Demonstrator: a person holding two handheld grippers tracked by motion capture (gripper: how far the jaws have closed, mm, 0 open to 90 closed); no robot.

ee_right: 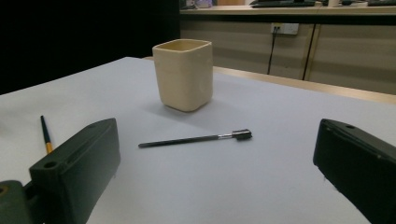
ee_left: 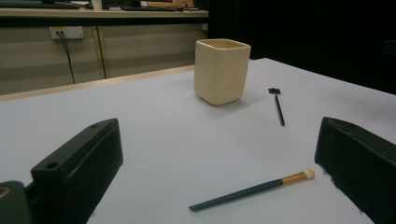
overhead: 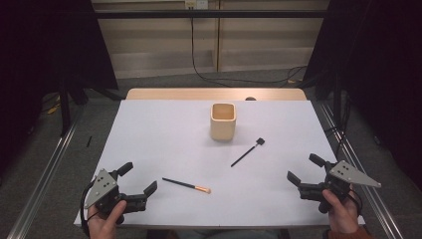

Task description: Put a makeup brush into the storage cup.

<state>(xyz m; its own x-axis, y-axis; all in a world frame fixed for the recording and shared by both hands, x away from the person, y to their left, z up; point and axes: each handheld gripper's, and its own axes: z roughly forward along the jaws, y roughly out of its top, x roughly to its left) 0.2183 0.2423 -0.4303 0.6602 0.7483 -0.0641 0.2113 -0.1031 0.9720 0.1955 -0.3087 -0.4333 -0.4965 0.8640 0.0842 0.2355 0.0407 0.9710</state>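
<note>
1. My left gripper (overhead: 140,179) hangs low at the near left edge, fingers (ee_left: 79,163) spread wide, gripping nothing
2. My right gripper (overhead: 304,168) sits near right, fingers (ee_right: 74,163) equally wide, empty
3. I see an orange-tipped brush (overhead: 186,185) just beyond the left fingers
4. A black brush (overhead: 247,152) lies mid-tabletop (overhead: 159,129), the cream cup (overhead: 223,121) upright behind it
</note>
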